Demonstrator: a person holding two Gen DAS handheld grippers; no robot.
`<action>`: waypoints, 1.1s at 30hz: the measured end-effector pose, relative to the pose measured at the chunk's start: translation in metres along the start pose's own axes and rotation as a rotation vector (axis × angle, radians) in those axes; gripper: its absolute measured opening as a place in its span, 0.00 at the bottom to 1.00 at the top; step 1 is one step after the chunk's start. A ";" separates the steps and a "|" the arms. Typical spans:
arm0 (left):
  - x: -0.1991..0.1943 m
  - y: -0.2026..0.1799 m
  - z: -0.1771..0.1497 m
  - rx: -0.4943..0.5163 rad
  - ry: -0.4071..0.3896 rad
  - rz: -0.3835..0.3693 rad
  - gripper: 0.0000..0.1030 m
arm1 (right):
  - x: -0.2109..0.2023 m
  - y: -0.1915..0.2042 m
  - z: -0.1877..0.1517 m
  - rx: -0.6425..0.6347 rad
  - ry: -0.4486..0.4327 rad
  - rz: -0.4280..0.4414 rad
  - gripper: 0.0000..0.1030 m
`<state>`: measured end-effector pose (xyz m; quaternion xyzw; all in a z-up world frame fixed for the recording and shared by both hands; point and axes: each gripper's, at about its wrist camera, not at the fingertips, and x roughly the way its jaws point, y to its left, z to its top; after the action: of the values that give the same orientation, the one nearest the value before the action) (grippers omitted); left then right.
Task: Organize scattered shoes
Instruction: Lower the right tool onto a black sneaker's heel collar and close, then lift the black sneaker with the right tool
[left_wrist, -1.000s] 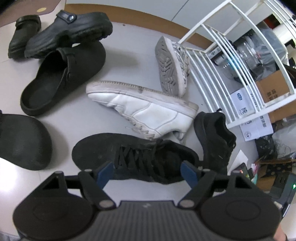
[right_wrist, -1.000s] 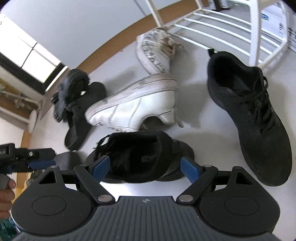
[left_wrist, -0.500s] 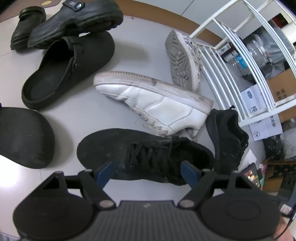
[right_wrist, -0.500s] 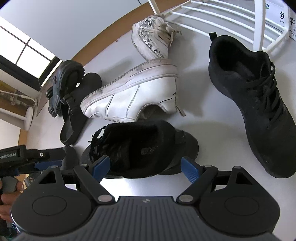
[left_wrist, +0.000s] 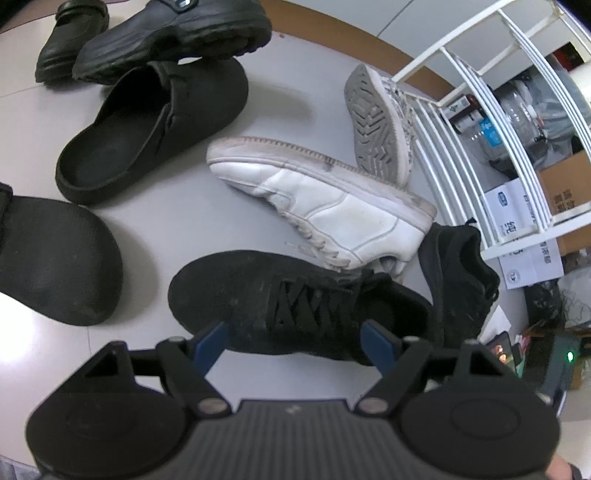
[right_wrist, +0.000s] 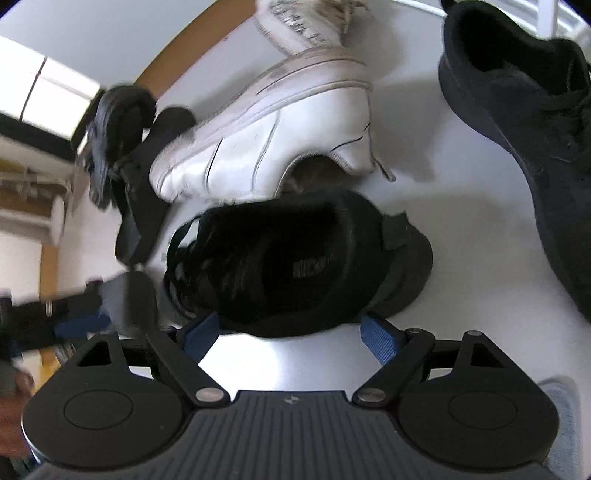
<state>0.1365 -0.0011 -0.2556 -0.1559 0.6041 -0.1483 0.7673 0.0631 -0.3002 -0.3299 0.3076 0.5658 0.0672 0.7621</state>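
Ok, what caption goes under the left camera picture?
Open left gripper above a black sneaker, beside a white sneaker.

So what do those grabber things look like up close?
Both match: the left gripper and right gripper have black ribbed bodies, two round black discs, silver pivot bolts, and thin black arms ending in blue ridged pads. No cables or sleeves show.

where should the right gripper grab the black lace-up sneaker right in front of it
Grip the black sneaker at its heel collar, one pad outside each side wall, coming down from above at the heel end. It stands upright on its sole with the opening facing up and the heel nearest the open right gripper, so the padded walls probably give firm faces. The white sneaker crowds its far side.
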 end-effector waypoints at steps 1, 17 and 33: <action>0.000 0.001 0.000 -0.004 -0.001 0.002 0.80 | 0.001 0.000 0.001 -0.004 -0.007 0.002 0.84; 0.006 -0.002 -0.004 -0.014 0.016 -0.002 0.80 | 0.019 -0.024 0.028 0.021 -0.086 -0.068 0.40; 0.004 0.004 -0.010 -0.015 0.017 -0.002 0.80 | 0.004 -0.037 0.067 0.009 -0.202 -0.054 0.74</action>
<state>0.1275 0.0002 -0.2631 -0.1613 0.6115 -0.1458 0.7608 0.1157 -0.3537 -0.3420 0.3010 0.4944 0.0129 0.8154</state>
